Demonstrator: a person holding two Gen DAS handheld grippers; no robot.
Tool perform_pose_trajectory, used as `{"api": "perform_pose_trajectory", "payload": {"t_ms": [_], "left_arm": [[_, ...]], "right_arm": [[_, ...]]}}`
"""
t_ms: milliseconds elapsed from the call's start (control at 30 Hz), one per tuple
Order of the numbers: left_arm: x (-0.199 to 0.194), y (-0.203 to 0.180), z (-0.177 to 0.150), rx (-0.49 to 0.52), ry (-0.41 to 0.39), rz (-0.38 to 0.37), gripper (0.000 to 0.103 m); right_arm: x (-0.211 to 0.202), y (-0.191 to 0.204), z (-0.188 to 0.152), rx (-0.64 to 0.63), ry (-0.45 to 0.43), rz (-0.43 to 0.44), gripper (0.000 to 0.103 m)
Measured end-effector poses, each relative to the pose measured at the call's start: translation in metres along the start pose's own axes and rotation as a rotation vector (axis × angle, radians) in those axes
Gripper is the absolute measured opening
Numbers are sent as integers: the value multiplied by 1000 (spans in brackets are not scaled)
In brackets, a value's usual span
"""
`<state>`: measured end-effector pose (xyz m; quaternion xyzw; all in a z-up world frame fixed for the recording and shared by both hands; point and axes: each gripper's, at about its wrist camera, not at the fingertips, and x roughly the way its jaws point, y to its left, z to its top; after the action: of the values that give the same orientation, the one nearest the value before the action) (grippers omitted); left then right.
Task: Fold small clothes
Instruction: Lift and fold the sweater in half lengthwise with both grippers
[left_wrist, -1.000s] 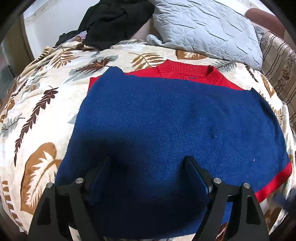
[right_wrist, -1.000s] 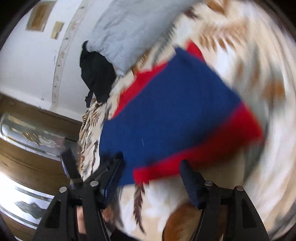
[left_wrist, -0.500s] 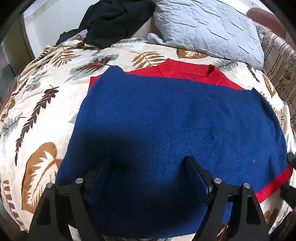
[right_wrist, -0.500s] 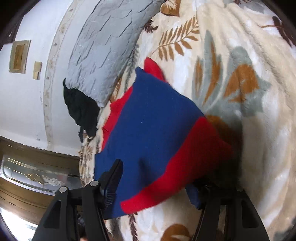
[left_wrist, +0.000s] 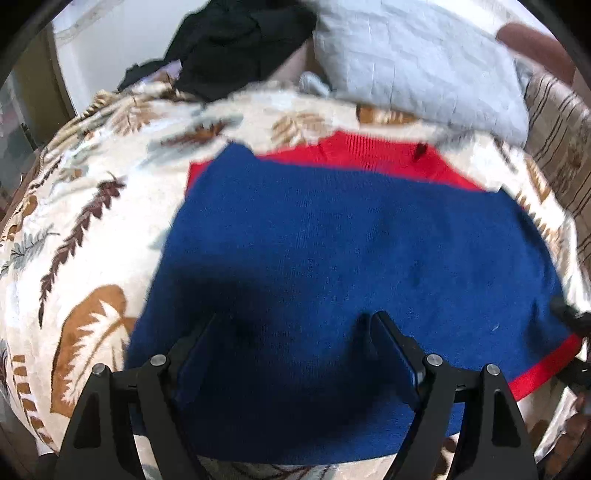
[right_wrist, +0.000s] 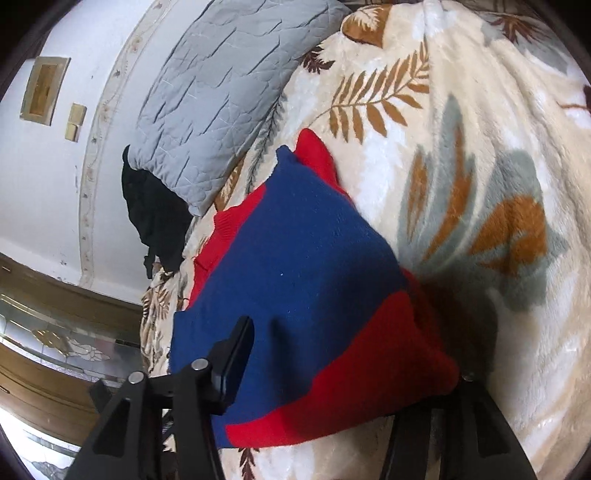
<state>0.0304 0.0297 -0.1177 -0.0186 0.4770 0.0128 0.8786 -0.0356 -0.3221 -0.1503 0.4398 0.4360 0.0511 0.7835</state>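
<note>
Currently the sweater lies flat on the bed. The left gripper hovers wide open above it; the right gripper jaws have been closing around its red hem to lift a fold.

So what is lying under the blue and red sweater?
The sweater lies on a cream leaf-print blanket, which shows all around it. The part of the blanket beneath the sweater is covered, so anything there cannot be seen.

Sweater: navy blue, red collar and hem. Blanket: cream, brown-grey leaf print. Pillow: grey quilted.
</note>
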Motion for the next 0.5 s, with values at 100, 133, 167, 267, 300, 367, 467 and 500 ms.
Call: {"api": "perform_pose_trajectory", "payload": {"t_ms": [100, 133, 167, 267, 300, 367, 467, 500], "left_arm": [[-5, -2, 1, 12, -53, 11, 83], [4, -5, 0, 37, -29, 23, 83], [24, -10, -3, 77, 46, 44, 84], [26, -16, -2, 111, 38, 62, 83], [23, -14, 0, 90, 47, 39, 83], [16, 1, 6, 21, 56, -31, 79], [-10, 42, 10, -122, -3, -119, 79], [-19, 58, 11, -165, -33, -139, 79]], "right_arm": [[4, -2, 4, -3, 6, -28, 34], [6, -2, 4, -6, 10, -48, 30], [8, -4, 5, -5, 17, -58, 23], [9, 2, 6, -31, 26, -88, 16], [7, 9, 7, -58, 21, -105, 13], [0, 35, 10, -139, -8, -129, 12], [-9, 102, 9, -325, -64, -134, 10], [-10, 134, 3, -416, -91, -134, 10]]}}
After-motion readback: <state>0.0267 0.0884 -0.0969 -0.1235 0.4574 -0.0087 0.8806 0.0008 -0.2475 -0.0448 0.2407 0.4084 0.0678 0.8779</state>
